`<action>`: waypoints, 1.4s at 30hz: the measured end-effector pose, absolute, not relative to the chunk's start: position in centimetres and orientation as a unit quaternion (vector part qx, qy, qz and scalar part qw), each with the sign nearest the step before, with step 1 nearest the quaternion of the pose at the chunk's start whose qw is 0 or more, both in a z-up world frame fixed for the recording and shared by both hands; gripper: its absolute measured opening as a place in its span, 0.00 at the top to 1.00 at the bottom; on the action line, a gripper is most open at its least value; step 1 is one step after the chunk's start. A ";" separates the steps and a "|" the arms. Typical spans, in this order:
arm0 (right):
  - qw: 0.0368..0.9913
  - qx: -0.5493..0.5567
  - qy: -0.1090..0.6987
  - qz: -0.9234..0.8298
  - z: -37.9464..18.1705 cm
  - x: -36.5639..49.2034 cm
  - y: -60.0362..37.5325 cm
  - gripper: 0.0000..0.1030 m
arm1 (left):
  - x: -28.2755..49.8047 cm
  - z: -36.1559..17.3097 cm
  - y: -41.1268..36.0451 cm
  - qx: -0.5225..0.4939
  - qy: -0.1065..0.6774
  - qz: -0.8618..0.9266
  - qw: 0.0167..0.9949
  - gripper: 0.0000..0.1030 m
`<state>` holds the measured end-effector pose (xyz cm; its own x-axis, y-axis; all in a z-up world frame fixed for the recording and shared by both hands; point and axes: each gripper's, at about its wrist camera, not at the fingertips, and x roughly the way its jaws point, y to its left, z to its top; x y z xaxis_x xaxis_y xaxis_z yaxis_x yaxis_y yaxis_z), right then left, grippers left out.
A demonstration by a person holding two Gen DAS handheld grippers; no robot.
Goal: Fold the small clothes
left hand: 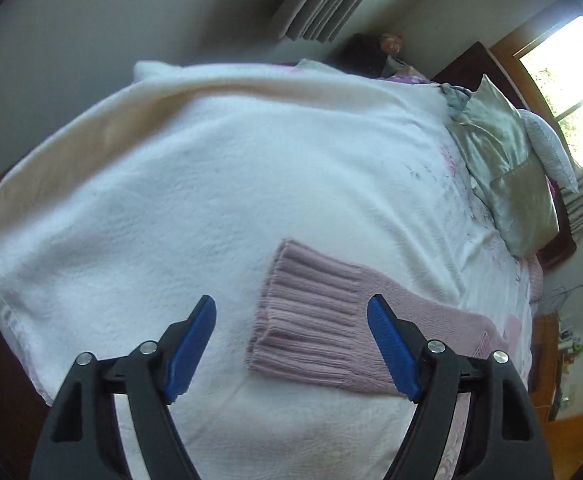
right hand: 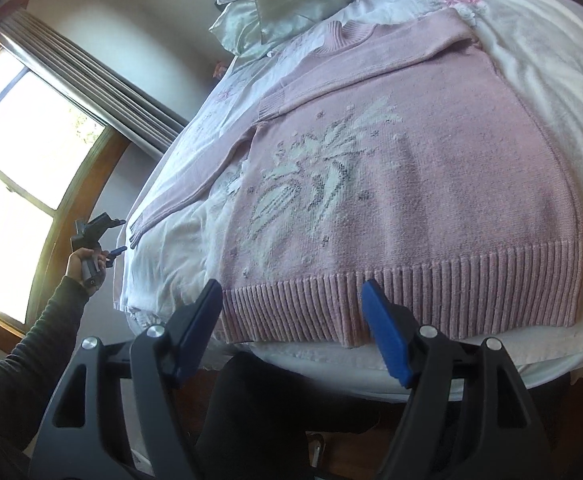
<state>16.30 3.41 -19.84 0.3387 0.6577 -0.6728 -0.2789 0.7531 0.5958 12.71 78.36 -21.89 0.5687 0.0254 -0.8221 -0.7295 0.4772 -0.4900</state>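
Both my tongs spread apart, empty. Left gripper (left hand: 291, 344) hovers over the sleeve cuff (left hand: 303, 320). Right gripper (right hand: 291, 320) sits at the ribbed hem of the pink sweater (right hand: 403, 184), which lies flat on the bed (right hand: 539, 60).

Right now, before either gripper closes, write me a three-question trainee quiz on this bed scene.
1. True or false: the left gripper is shut on the ribbed cuff.
2. Multiple choice: the sweater is A) bunched in a heap, B) spread flat with its knitted white pattern up, C) hanging off a chair.
3. Fill in: the right gripper hovers over the sweater's ribbed ____.

Key: 1 false, it is open with the cuff lying between its fingers. 2 B. 3 hem, at the near bed edge.
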 end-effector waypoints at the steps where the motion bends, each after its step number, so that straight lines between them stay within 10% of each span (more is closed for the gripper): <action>1: 0.795 0.189 0.496 0.294 -19.9 16.3 3.8 0.30 | 12.9 -22.7 78.5 -0.455 0.398 0.239 0.760 0.24; 5: 0.793 0.184 0.502 0.291 -20.0 16.0 4.2 0.30 | 14.1 -24.2 78.2 -0.453 0.417 0.219 0.756 0.26; 12: 0.793 0.172 0.507 0.291 -20.4 16.9 4.5 0.30 | 14.7 -21.1 77.2 -0.443 0.405 0.195 0.775 0.94; 28: 0.786 0.235 0.489 0.297 -19.5 22.8 0.5 0.30 | 39.1 -6.2 55.5 -0.307 0.389 -0.019 0.868 0.95; 42: 0.792 0.240 0.502 0.250 -22.0 27.4 -5.6 0.30 | 51.4 -22.8 28.1 -0.186 0.544 -0.136 0.807 0.92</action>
<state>27.38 -5.63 -21.97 0.3707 0.6378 -0.6751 -0.1553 0.7592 0.6321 51.42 28.11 -22.75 0.3717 -0.4207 -0.8275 0.0168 0.8943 -0.4471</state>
